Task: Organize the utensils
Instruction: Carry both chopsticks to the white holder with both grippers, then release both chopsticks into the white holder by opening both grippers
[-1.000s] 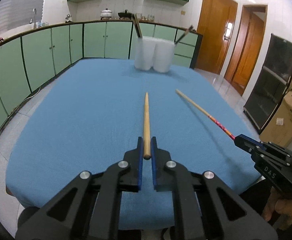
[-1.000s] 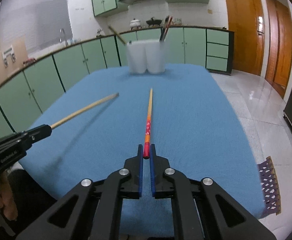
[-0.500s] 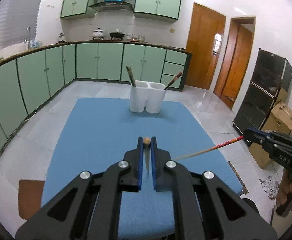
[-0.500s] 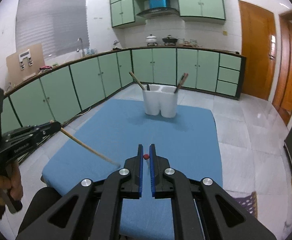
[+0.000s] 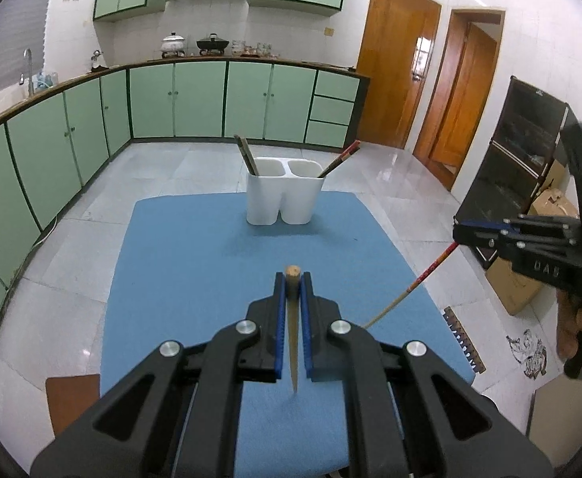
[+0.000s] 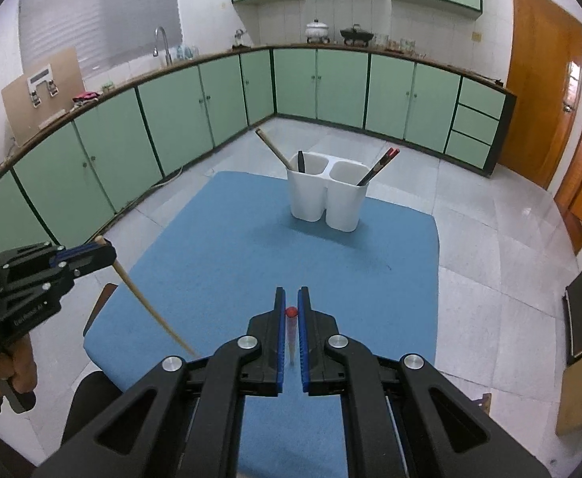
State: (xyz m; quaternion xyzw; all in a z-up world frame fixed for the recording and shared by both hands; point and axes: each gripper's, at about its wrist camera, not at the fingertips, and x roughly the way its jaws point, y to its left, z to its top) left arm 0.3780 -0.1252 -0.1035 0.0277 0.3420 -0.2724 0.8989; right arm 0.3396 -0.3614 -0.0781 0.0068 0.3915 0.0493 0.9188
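With both chopsticks clamped at their thick ends and hanging tip-down, each hand carries its piece clear of the table (image 5: pixel 179 263), presumably so the thin tips can go into the holder first. Left gripper (image 5: pixel 292 279): jaws narrow, pinched on the butt of a plain wooden chopstick (image 5: pixel 293 342); shaft runs down between the blue pads toward the near edge of the table, tip free in air. Right gripper (image 6: pixel 291 298): jaws likewise narrow, shut on the red-capped end of a red-patterned chopstick (image 6: pixel 291 334), also hanging nearly straight down. Gripping at the very end leaves the whole length free below, which suits insertion but lets the stick swing; judgement only. White two-compartment holder (image 5: pixel 285 195) stands upright near the far edge of the table, about centred, well apart from both grippers. In the right wrist view its left compartment holds a wooden stick and a dark utensil, and its right compartment holds red-and-dark sticks leaning toward the table's right side. Sorting appears to go by type, so the plain stick likely belongs left, the red one right. Blue cloth bare apart from the holder. Step in hand: carry toward holder; insertion not yet done. Risk: tips catching the rim.
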